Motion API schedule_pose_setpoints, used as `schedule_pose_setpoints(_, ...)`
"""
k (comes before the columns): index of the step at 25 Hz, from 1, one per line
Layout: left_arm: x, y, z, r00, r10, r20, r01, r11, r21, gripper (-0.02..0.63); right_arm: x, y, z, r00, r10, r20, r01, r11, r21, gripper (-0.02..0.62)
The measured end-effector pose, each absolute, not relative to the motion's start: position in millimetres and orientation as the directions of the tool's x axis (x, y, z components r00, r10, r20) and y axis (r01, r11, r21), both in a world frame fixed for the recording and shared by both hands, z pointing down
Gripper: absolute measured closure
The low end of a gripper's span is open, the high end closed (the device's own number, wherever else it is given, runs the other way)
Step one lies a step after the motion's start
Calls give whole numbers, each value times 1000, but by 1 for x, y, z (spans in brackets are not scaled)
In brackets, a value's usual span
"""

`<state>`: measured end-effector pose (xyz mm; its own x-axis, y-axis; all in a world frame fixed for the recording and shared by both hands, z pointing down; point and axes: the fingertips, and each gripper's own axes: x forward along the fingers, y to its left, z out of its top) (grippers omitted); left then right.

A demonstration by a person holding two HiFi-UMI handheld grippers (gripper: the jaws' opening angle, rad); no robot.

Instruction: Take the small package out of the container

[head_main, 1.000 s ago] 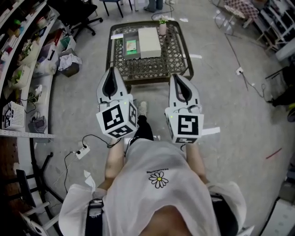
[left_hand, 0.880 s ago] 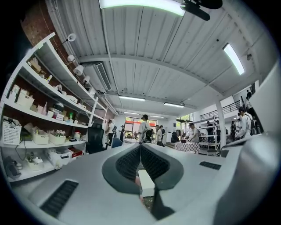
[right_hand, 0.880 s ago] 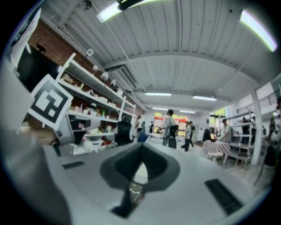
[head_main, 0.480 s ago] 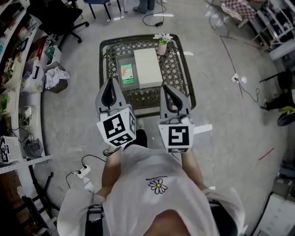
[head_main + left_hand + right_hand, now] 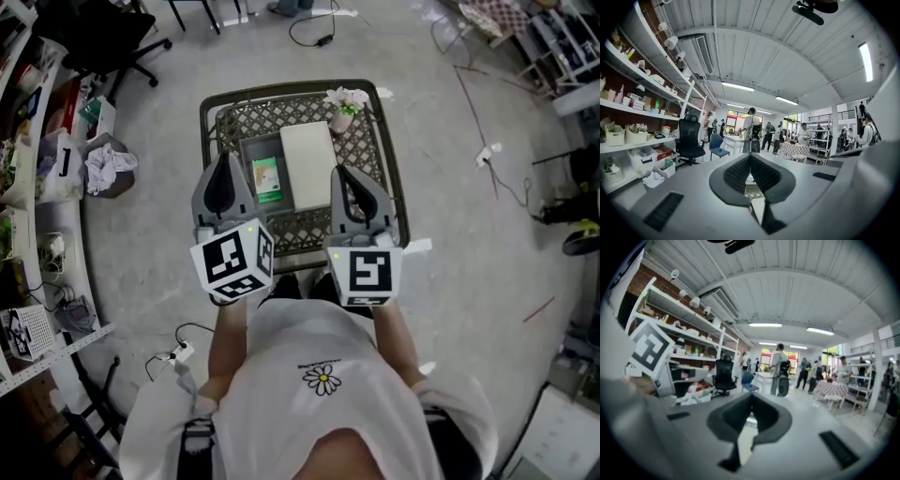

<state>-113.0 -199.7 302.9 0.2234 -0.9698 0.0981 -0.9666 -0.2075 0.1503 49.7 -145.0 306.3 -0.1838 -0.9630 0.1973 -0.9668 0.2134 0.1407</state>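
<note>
From above, the small package (image 5: 267,178) lay in the container (image 5: 261,142) on the tabletop (image 5: 367,141), with the left gripper (image 5: 224,161) and right gripper (image 5: 346,174) hanging near it. In the left gripper view the jaws were together and empty. The right gripper view showed the same. It looked like the approach step. Next, one gripper would need to open and reach in.

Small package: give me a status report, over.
Left hand-held gripper shut, empty; right hand-held gripper the same. Small package lies in the container, untouched. White box beside it, nothing over it.

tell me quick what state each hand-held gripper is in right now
Left hand-held gripper: closed, holding nothing.
Right hand-held gripper: closed, holding nothing.
</note>
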Motion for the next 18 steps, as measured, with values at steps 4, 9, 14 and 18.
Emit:
schedule_pose_setpoints(4, -93, -212, 310, 244, -963, 116, -967, -233, 101, 580, 58, -172, 314, -214, -955, 205, -962, 242, 124, 565)
schedule_pose_setpoints(9, -93, -222, 308, 255, -961, 107, -964, -244, 101, 561, 44, -195, 313, -264, -947, 185, -953, 285, 100, 565)
schedule_pose_setpoints(14, -84, -237, 302, 245, -965, 94, -969, -240, 64, 523, 49, -211, 313, -286, -940, 187, -947, 307, 94, 565)
schedule_pose_setpoints(18, -82, -246, 320, 245, -959, 144, -967, -231, 111, 501, 50, -215, 321, -304, -929, 213, -933, 336, 133, 565)
